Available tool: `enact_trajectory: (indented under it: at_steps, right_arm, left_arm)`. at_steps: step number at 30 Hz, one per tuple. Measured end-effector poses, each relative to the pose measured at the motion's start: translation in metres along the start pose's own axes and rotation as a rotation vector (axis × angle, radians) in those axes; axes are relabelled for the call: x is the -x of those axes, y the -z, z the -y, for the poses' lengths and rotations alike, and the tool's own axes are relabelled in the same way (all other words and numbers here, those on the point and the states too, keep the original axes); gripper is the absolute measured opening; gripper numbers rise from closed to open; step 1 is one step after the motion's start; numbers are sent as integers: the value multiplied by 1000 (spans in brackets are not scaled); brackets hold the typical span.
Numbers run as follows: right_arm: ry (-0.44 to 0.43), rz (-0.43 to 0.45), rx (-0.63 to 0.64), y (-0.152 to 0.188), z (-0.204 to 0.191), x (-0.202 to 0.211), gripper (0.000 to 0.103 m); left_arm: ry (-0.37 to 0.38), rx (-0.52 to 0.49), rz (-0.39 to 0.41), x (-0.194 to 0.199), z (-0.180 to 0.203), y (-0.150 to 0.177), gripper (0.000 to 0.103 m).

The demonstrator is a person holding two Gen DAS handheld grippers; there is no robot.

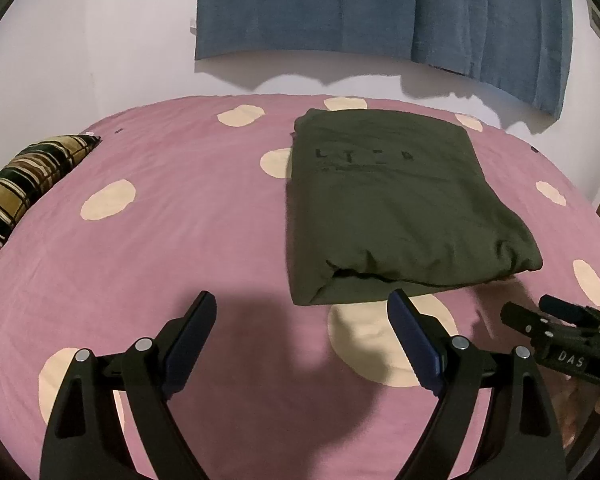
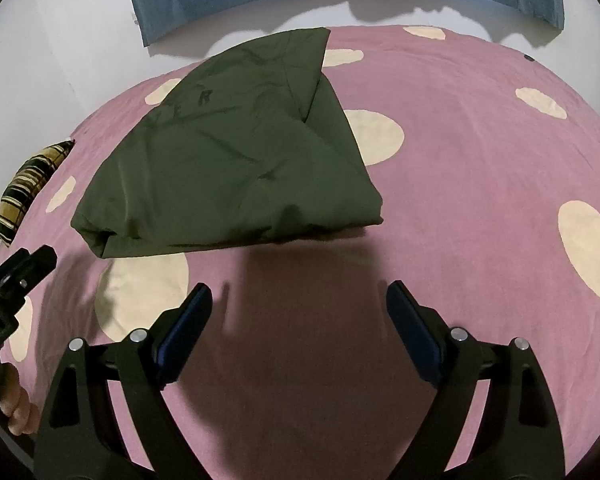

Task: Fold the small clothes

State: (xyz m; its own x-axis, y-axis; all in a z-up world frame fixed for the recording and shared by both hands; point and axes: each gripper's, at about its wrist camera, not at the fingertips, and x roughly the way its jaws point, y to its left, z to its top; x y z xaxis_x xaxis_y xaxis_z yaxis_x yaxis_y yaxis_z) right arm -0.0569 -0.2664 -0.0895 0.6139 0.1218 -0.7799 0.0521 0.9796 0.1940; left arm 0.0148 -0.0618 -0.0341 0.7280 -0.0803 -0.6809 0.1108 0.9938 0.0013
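Observation:
A dark olive green garment [image 1: 396, 208] lies folded into a thick rectangle on the pink bed cover, with dark lettering on its top face. It also shows in the right wrist view [image 2: 228, 168]. My left gripper [image 1: 302, 306] is open and empty, just short of the garment's near folded edge and a little left of it. My right gripper [image 2: 300, 298] is open and empty, just short of the garment's near right corner. The right gripper also shows at the right edge of the left wrist view [image 1: 540, 312], and the left gripper at the left edge of the right wrist view [image 2: 36, 264].
The bed has a pink cover [image 1: 180, 248] with cream dots. A plaid cushion [image 1: 32, 180] lies at its far left edge. A blue curtain [image 1: 380, 16] hangs on the white wall behind the bed.

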Motion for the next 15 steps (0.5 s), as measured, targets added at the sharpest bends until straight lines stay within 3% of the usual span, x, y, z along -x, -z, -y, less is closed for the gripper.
enact_trajectory:
  at_steps: [15]
  right_arm:
    - [-4, -21, -4, 3, -3, -3, 89]
  left_arm:
    - [2, -2, -2, 1, 3, -1, 86]
